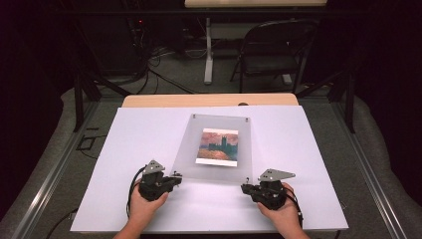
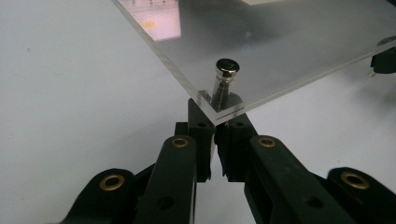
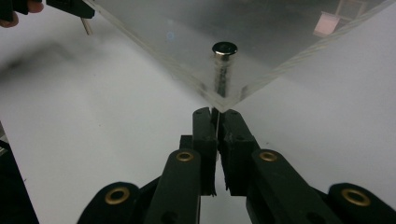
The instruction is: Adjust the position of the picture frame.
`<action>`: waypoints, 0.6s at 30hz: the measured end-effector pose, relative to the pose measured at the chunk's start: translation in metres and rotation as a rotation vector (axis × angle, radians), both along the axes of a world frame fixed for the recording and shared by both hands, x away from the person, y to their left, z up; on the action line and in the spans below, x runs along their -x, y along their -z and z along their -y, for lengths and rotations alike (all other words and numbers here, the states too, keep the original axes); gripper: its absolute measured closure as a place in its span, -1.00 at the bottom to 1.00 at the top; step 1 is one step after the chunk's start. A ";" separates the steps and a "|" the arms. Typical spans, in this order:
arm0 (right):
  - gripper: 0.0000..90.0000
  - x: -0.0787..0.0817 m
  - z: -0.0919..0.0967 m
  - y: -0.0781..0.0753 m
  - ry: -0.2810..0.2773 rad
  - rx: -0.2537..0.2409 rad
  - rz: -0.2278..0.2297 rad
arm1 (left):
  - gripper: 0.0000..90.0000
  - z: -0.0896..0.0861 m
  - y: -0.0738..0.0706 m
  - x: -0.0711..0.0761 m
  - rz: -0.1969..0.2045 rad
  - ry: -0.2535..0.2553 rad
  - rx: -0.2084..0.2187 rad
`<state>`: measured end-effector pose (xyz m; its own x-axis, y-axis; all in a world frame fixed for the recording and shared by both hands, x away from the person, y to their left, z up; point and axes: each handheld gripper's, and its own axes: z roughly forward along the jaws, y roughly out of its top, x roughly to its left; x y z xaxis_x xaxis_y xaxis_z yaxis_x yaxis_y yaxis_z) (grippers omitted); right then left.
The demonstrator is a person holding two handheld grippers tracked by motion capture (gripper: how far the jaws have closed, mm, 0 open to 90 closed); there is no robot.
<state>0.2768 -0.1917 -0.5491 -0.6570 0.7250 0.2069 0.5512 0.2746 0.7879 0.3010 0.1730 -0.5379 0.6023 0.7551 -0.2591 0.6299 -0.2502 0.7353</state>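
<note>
Lying on a white board [image 1: 149, 134] over a wooden table [image 1: 209, 100], a clear plastic sheet [image 1: 219, 124] covers a small printed picture [image 1: 217, 147] of a building under a reddish sky. High view: left gripper [image 1: 175, 179] at the sheet's near left corner, right gripper [image 1: 245, 187] at its near right corner, each held in a hand; a folding chair [image 1: 273, 50] and cables stand on the floor beyond. Left gripper view: jaws closed together against the sheet's corner, directly below a metal peg [image 2: 225, 79] that passes through the sheet. Right gripper view: jaws clenched on the thin lower stem of a matching metal peg [image 3: 224, 65] under its corner; the far gripper shows at upper left.
</note>
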 end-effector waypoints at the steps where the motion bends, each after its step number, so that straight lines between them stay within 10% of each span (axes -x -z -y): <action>1: 0.90 0.000 0.001 0.000 0.005 -0.004 -0.002 | 0.89 0.000 0.000 0.001 -0.002 0.002 0.002; 18: 0.89 -0.015 0.012 -0.005 0.053 -0.016 -0.006 | 0.88 0.010 -0.003 0.004 -0.014 0.015 0.035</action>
<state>0.2914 -0.2038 -0.5445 -0.6162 0.7556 0.2224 0.5695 0.2324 0.7884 0.2967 0.1629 -0.5347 0.6097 0.7361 -0.2940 0.6367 -0.2339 0.7348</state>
